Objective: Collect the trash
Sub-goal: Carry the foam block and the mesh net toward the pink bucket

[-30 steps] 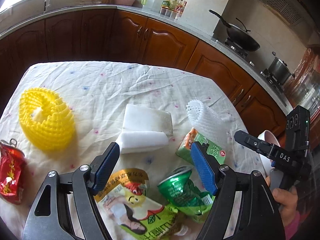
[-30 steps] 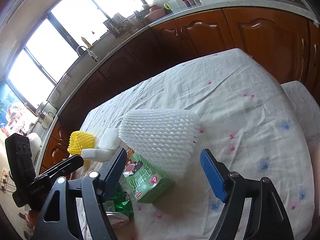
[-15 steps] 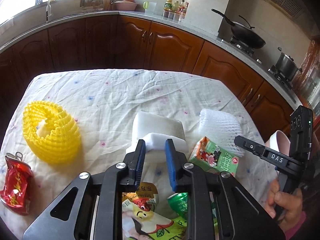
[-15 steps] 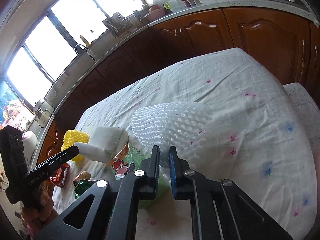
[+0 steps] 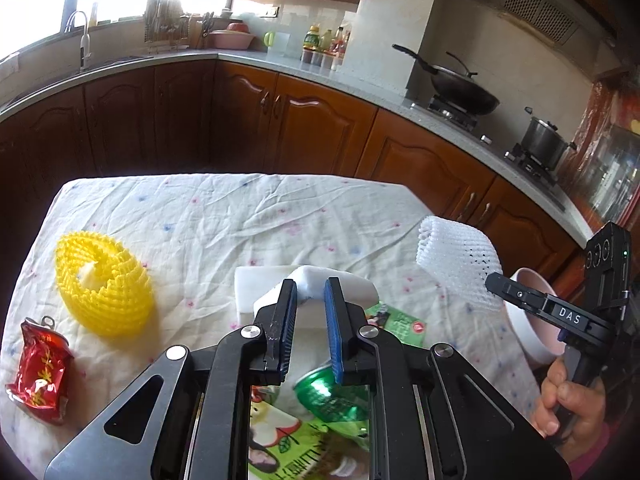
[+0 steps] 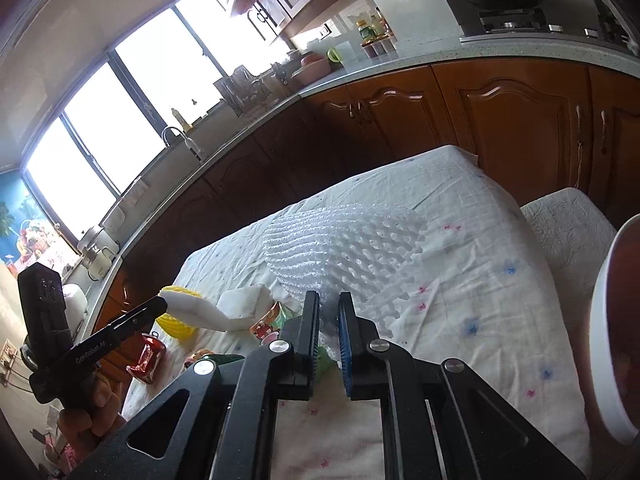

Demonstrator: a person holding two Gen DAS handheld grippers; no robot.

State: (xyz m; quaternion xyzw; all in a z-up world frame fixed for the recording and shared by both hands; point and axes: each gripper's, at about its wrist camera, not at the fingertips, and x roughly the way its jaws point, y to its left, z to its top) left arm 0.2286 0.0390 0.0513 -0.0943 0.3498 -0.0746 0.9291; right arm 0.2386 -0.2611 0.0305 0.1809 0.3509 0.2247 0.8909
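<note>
My left gripper (image 5: 311,286) is shut on a white foam block (image 5: 340,288), held slightly above the tablecloth (image 5: 240,216). A second white foam block (image 5: 256,284) lies just behind it. My right gripper (image 6: 329,298) is shut on the near edge of a white foam fruit net (image 6: 344,248), lifted off the table; the same net (image 5: 456,256) shows at the right of the left wrist view. Still lying on the cloth are a yellow foam net (image 5: 102,280), a crushed red can (image 5: 38,372), a green carton (image 5: 396,320), a crushed green cup (image 5: 328,396) and a snack wrapper (image 5: 288,440).
A pale pink-and-white bin (image 5: 528,320) stands past the table's right edge and fills the right side of the right wrist view (image 6: 612,340). A white-covered seat (image 6: 568,224) sits behind it. Wooden kitchen cabinets (image 5: 320,136) ring the table. A hand (image 5: 568,400) holds the right gripper.
Both grippers went from open to shut: the left on the white foam block, the right on the white foam net. Both have since risen, lifting their items from the cloth.
</note>
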